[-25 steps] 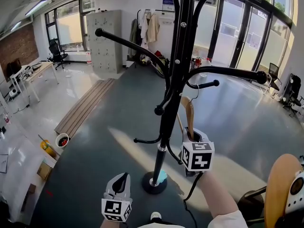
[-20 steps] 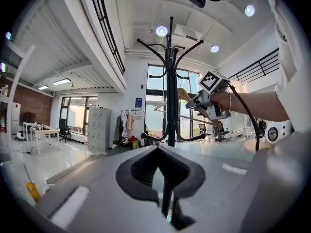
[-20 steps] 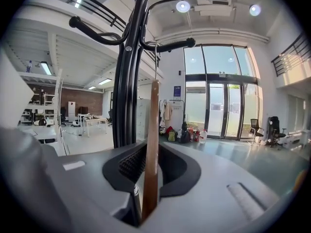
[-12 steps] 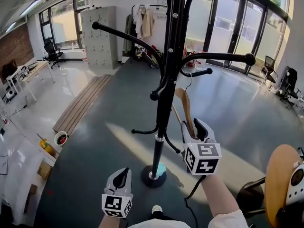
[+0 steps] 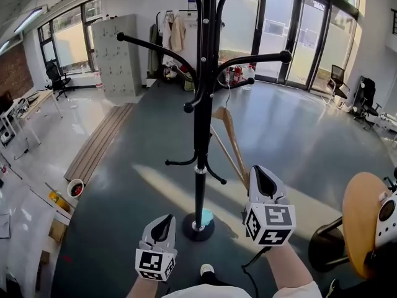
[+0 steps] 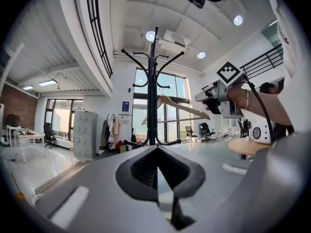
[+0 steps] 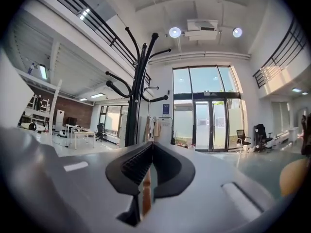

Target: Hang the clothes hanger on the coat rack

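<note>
Clasping hanger in right tongs.

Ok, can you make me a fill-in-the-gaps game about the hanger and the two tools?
1. The right tool is pinching the wooden ____.
2. The left tool is shut and holds ____.
3. The coat rack is coloured ____.

Missing words: hanger; nothing; black.
</note>
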Motion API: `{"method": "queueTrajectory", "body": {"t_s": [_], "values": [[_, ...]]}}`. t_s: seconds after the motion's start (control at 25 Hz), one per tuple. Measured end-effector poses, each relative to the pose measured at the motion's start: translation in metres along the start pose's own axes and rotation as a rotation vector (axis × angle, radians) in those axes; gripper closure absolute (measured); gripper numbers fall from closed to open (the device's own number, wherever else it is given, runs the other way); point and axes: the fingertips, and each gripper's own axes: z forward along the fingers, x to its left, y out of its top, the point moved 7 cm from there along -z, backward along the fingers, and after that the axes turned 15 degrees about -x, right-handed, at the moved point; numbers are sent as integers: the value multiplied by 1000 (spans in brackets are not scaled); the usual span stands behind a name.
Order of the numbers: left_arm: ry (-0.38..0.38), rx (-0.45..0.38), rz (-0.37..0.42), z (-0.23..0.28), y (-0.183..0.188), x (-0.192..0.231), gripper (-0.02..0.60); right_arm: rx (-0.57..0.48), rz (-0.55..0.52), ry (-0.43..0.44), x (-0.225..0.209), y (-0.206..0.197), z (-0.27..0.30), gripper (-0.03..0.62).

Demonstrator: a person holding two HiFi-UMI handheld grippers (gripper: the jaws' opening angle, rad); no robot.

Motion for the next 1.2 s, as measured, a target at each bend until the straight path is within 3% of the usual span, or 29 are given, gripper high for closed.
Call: {"method": "queueTrajectory", "body": {"t_s": [0.32, 0.68, 0.92, 1.2], "values": [[-89, -51, 22, -14, 25, -25, 581, 76, 19, 20, 25, -28, -71, 568], [-134, -66, -6, -43, 37, -31, 581, 190, 97, 15, 72, -76, -137, 568], [-137, -48, -14, -66, 41, -43, 581, 174, 85, 21, 77, -74, -167, 568], [-124, -40, -3, -112, 49, -65, 581, 189, 149, 46, 96, -87, -228, 568]]}}
